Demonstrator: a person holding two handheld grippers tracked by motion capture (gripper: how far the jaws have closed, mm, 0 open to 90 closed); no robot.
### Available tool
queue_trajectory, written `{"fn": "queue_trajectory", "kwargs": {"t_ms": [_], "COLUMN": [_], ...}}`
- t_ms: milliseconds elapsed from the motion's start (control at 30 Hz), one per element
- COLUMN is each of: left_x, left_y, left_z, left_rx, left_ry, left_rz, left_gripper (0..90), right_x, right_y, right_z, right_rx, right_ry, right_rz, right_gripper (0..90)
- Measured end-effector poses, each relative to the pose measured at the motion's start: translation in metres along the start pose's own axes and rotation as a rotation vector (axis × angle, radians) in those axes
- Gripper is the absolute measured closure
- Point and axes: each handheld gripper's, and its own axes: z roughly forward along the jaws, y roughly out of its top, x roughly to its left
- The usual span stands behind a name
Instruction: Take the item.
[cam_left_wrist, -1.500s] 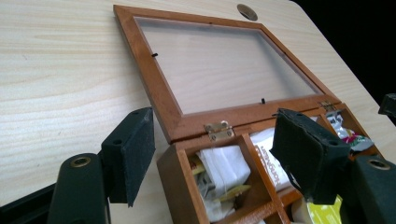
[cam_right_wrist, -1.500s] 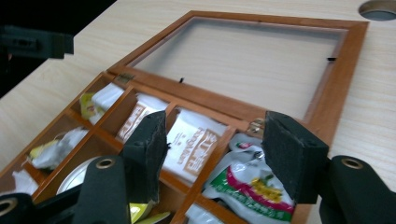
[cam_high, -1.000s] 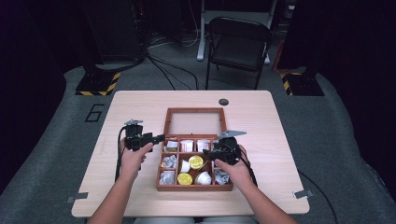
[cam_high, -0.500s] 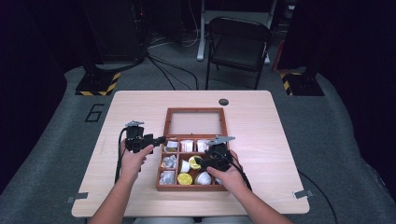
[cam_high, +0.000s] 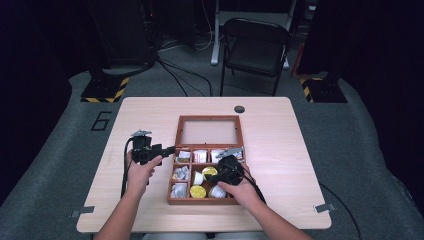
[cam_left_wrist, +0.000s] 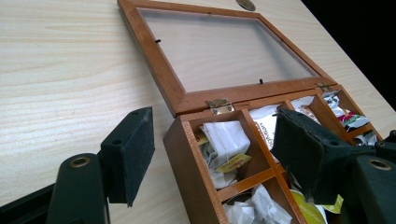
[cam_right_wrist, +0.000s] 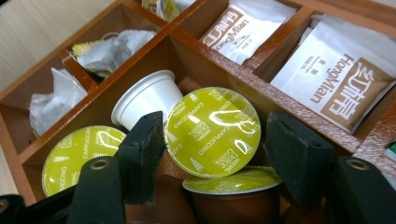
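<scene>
Where right gripper (cam_right_wrist: 212, 154) hovers, capsule (cam_right_wrist: 212, 131) between pads, seemingly untouched.

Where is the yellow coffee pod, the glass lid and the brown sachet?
Coffee pod (cam_right_wrist: 212, 130), right gripper view, middle of its yellow foil top.
Glass lid (cam_left_wrist: 224, 49), left gripper view, middle of the clear pane.
Brown sachet (cam_right_wrist: 345, 91), right gripper view, its brown printed patch.
</scene>
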Motion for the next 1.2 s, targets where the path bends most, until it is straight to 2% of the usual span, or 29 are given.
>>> {"fn": "queue_trajectory", "kwargs": {"t_ms": [67,100,133,167,267,633,900,1033,1100,1200], "left_x": [0.000,0.000,0.001,0.001,0.002,0.003,0.005,0.006,0.006,0.006], "left_y": [0.000,-0.001,-0.001,-0.001,-0.001,-0.004,-0.004,-0.004,-0.003,-0.003], "left_z": [0.000,-0.001,-0.001,-0.001,-0.002,-0.004,-0.007,-0.008,-0.008,-0.008], "left_rx": [-0.004,-0.004,-0.006,-0.006,-0.006,-0.007,-0.016,-0.017,-0.016,-0.016], "left_ry": [0.000,0.001,0.001,0.002,0.004,0.012,0.016,0.013,0.012,0.010], "left_rz": [-0.001,-0.001,-0.001,-0.005,-0.003,-0.010,-0.015,-0.019,-0.020,-0.025], "left_gripper": [29.4,29.4,29.4,29.4,29.4,29.4,29.5,29.5,29.6,29.5], "right_x": [0.000,0.001,0.000,0.000,0.000,0.004,0.005,0.008,0.010,0.013], "right_y": [0.000,0.001,0.001,0.001,0.003,0.007,0.008,0.008,0.008,0.008], "right_z": [0.000,0.000,0.002,0.001,0.004,0.013,0.014,0.014,0.014,0.013], "right_rx": [0.003,0.015,0.010,0.026,0.029,0.087,0.092,0.079,0.089,0.086], "right_ry": [0.006,0.007,0.011,0.015,0.018,-0.004,-0.002,-0.011,-0.012,-0.019], "right_rz": [0.002,0.019,0.004,0.012,0.016,-0.044,-0.055,-0.091,-0.105,-0.114], "right_gripper": [37.2,37.2,37.1,37.0,36.6,36.4,37.2,37.2,37.2,37.2]}}
